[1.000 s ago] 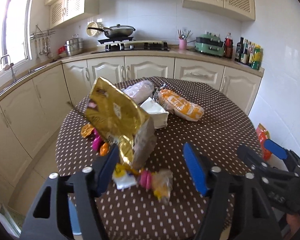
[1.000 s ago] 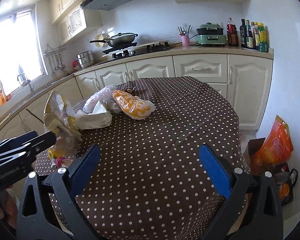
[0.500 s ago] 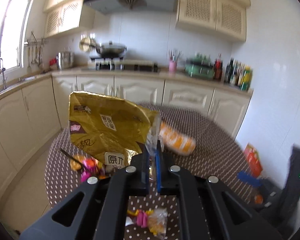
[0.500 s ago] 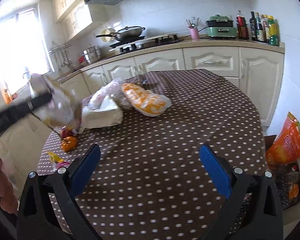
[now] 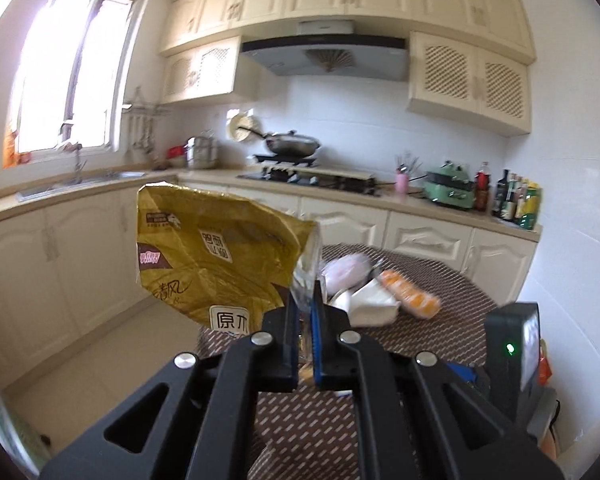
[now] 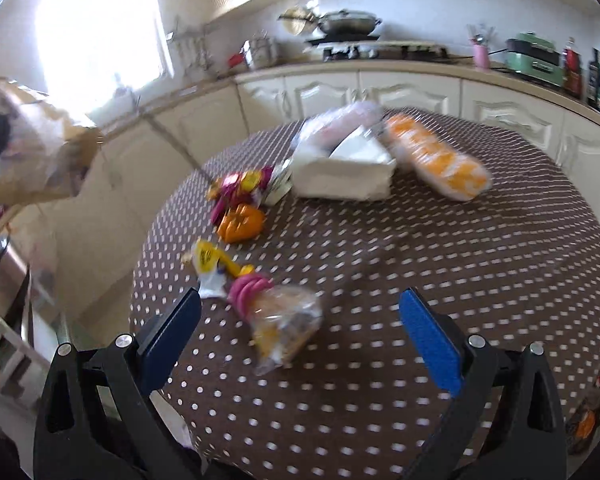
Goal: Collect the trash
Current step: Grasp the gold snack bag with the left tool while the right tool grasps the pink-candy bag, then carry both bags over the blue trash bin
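Between my left gripper (image 5: 305, 320) jaws: gold bag (image 5: 216, 256), pinched by one thin corner, held aloft; may slip or tear. Right gripper (image 6: 300, 330): spread wide, empty. Beyond: wrappers (image 6: 240, 200) littering table (image 6: 480, 280).

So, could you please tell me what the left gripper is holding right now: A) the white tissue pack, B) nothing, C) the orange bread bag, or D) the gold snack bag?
D: the left gripper is shut on the gold snack bag, lifted above the table.
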Motion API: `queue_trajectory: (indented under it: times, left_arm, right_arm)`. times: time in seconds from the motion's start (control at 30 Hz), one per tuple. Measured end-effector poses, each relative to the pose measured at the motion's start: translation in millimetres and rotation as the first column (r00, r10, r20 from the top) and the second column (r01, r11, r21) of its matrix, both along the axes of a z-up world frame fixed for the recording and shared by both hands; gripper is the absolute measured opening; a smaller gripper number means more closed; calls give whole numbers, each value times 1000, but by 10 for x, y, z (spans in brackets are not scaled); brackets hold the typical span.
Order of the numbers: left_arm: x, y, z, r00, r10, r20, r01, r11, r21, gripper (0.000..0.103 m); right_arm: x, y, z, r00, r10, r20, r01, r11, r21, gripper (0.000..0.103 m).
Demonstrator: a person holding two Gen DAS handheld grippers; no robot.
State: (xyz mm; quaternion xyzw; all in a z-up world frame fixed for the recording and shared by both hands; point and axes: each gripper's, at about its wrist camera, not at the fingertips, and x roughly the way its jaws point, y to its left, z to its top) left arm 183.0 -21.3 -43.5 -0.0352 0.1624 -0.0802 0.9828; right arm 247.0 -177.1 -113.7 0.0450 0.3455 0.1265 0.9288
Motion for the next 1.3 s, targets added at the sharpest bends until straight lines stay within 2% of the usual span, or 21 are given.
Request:
queue_trajectory:
  times: [0.03, 0.07, 0.1, 0.13, 0.27, 0.37, 0.5, 0.63, 0.73, 0.83, 1.0, 1.07, 1.17, 1.3]
  left_arm:
    - [-31, 79, -42, 1000, 9, -18, -9, 1000, -5, 5]
    - [-43, 124, -73, 999, 15, -29, -15, 1000, -8, 5]
    - [-48, 169, -101, 999, 20, -36, -21, 1000, -11, 5]
    - [-67, 221, -133, 999, 26, -44, -27, 1000, -12, 5]
    - [-114, 428, -256, 997, 42, -67, -44, 999, -26, 4]
    - [-142, 591, -371, 995, 53, -87, -57, 997, -44, 5]
    - [-172, 853, -570, 988, 85, -126, -93, 994, -54, 5]
    - [-174, 1327, -857, 968, 157, -196, -174, 982, -70, 5]
    - [-147, 1720, -1092, 940, 222, -258, -250, 965, -84, 4]
    - [-59, 2110, -1401, 901, 269, -340, -317, 944, -96, 5]
    - [270, 2610, -2073, 824, 272, -497, -374, 920, -116, 5]
    - [428, 2708, -2267, 804, 260, -535, -376, 919, -119, 5]
    - [717, 2845, -2520, 789, 227, -570, -371, 916, -149, 5]
    - [1061, 2959, -2772, 770, 211, -603, -368, 918, -149, 6]
  right_arm:
    - [22, 33, -32, 1000, 8, -9, -8, 1000, 0, 79]
    - [32, 46, -53, 1000, 9, -17, -9, 1000, 0, 68]
    - [42, 70, -77, 999, 8, -32, -8, 1000, -4, 47]
    - [38, 85, -91, 999, 9, -37, -9, 1000, -7, 42]
    - [-102, 49, 27, 1000, -22, 22, 22, 1000, 3, 41]
    - [-236, 116, 203, 998, -8, 69, 7, 1000, 15, 40]
    - [-332, 492, 346, 991, 76, 110, -76, 997, -9, 41]
    - [-271, 1047, 264, 978, 191, 88, -189, 982, -29, 41]
    - [-203, 1552, 76, 958, 283, 53, -281, 959, -43, 41]
    - [-19, 2069, -239, 931, 364, -6, -364, 929, -64, 41]
    - [303, 2588, -736, 915, 392, -94, -399, 913, -88, 41]
    - [424, 2750, -930, 911, 394, -123, -407, 907, -112, 41]
    - [593, 2909, -1191, 907, 389, -159, -410, 903, -127, 41]
    - [817, 3023, -1432, 912, 366, -183, -393, 908, -144, 41]
